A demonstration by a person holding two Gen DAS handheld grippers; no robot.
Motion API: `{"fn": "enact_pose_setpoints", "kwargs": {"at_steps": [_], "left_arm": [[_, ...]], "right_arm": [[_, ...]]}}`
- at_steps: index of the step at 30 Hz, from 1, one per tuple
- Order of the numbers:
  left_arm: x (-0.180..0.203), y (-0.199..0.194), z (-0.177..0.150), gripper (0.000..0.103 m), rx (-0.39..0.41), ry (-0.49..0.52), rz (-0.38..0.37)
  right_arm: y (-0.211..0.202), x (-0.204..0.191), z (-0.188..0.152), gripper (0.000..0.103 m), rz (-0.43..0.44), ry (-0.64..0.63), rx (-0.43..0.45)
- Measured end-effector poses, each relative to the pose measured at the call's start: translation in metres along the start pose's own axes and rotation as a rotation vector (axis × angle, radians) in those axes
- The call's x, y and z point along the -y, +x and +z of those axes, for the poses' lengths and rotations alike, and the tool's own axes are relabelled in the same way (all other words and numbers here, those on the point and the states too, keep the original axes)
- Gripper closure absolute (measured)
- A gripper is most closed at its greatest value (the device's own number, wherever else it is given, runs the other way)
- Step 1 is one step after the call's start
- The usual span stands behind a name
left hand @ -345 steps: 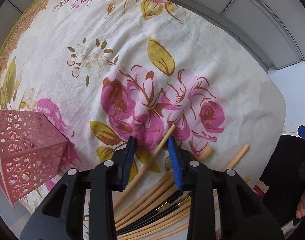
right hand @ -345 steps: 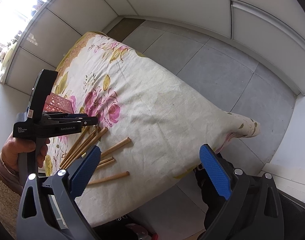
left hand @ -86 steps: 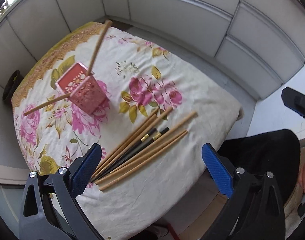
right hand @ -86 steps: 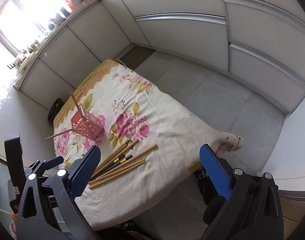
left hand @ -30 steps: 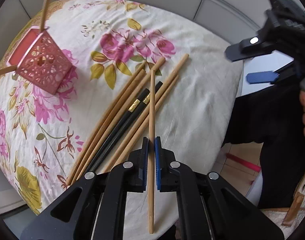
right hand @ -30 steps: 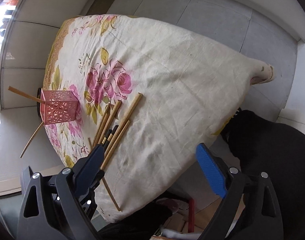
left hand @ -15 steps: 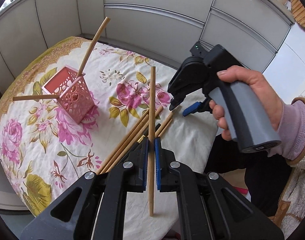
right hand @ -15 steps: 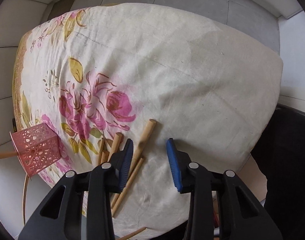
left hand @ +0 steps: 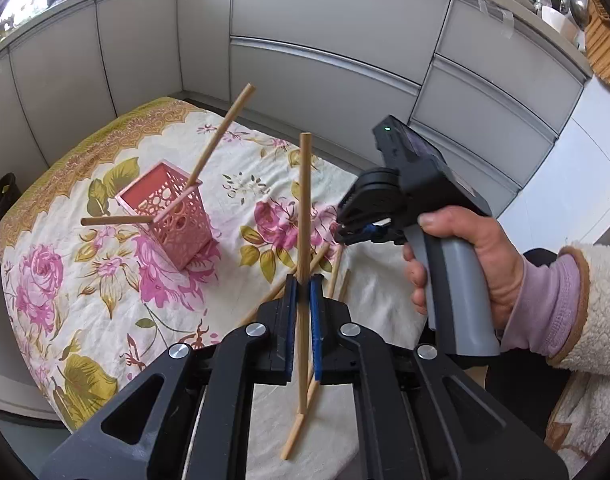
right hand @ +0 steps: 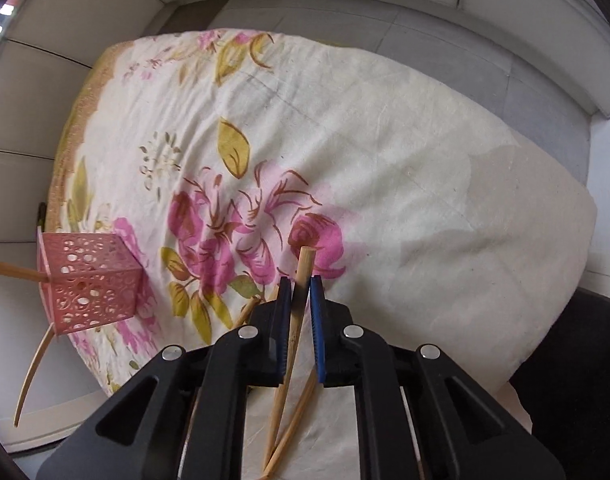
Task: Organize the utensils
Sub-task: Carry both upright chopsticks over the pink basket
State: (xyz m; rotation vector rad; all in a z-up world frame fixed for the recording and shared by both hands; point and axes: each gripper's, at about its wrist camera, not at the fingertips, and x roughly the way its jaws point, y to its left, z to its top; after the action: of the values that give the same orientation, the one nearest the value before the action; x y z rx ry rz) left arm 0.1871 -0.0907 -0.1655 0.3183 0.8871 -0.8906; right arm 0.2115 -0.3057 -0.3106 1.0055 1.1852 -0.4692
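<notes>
Clamped between the blue pads of the left gripper point(left hand: 301, 300) is one wooden chopstick point(left hand: 303, 216), raised clear of the floral cloth point(left hand: 85, 292); a second ago it was held low over the loose bundle, so the lift has been made and the carry to the pink holder point(left hand: 167, 216) is judged to come next. Its long axis is seen running straight along the fingers, blunt end up and away, thin tip down toward the wrist. The holder stands upright on the cloth, left of the raised stick, with two chopsticks already leaning out of it.

Half a second ago the right gripper point(right hand: 301, 300) was parted astride another chopstick point(right hand: 301, 280); now its jaws are drawn together on that one, though whether the stick is gripped firmly or only bracketed cannot be settled from this close view. This stick lies near the cloth, right of the holder, its thick end pointed away from the wrist. A second stick point(right hand: 295, 424) is crossed beneath it.
</notes>
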Motion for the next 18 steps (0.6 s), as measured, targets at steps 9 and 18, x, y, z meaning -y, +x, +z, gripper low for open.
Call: {"fn": "enact_pose_setpoints", "kwargs": {"at_steps": [9,18], "left_arm": [[0.002,-0.033,0.015,0.097,0.178,-0.068,0.050],[0.005,-0.066,0.023,0.097,0.261,-0.148,0.097]], "right_arm": [[-0.073,0.004,-0.002,0.095,0.158,-0.122,0.217],[-0.159,-0.019,-0.032,0.095,0.234,-0.355,0.424]]}}
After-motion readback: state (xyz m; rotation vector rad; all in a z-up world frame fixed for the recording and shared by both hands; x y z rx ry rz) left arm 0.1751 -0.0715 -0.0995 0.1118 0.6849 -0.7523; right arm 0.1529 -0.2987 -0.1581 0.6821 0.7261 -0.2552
